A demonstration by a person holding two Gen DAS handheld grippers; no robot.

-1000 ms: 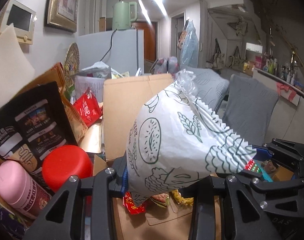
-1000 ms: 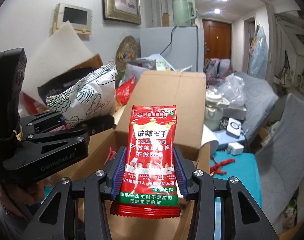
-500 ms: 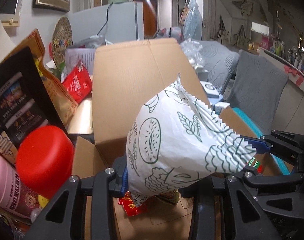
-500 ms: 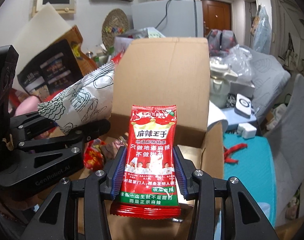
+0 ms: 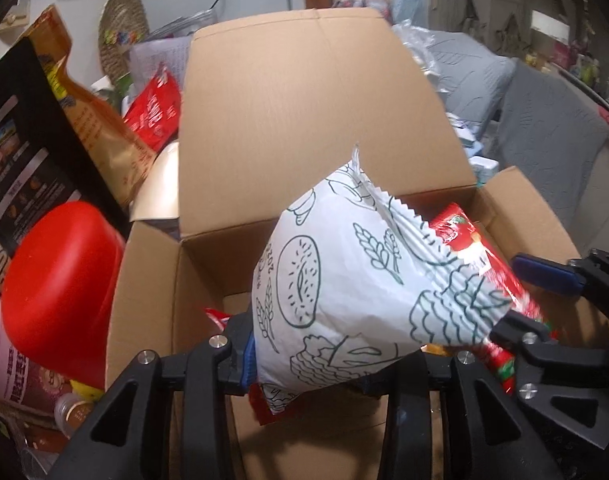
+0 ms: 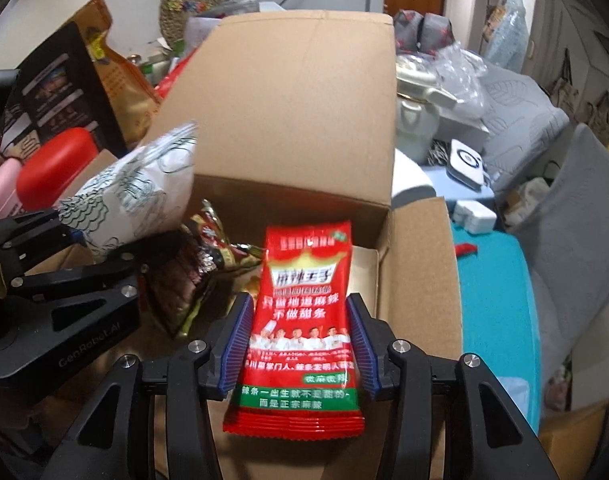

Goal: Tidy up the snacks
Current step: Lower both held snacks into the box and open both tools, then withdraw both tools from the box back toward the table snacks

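While both tongs hang over the open cardboard box point(image 5: 304, 112), each has a snack packet between its blue pads. The left tongs point(image 5: 308, 356) carry a puffy white bag printed with green line drawings point(image 5: 344, 292), its crimped top edge leaning over toward the right tongs; the jaws are easing apart, yet the bag sits wedged between them and the pads look to be pressing its lower end. Over on the other side, the right tongs point(image 6: 300, 344) frame a red spicy-strip packet point(image 6: 304, 312) with Chinese lettering and a green band near the bottom. Those jaws are opening too, and the packet stands upright between the pads, blurred; a sliver of gap seems to show on the left pad, but whether the pads press on it is hard to tell.

Down inside the box, in the right wrist view, a crumpled dark foil snack bag point(image 6: 200, 264) lies near the left wall, just below the white bag. The box's tall back flap stands upright behind everything. To the left of the box sits a red-capped pink canister point(image 5: 56, 292), with a black pouch point(image 5: 20, 140) and an orange-brown pouch point(image 5: 92, 108) propped behind it. A teal surface point(image 6: 488, 296) runs along the box's right side.
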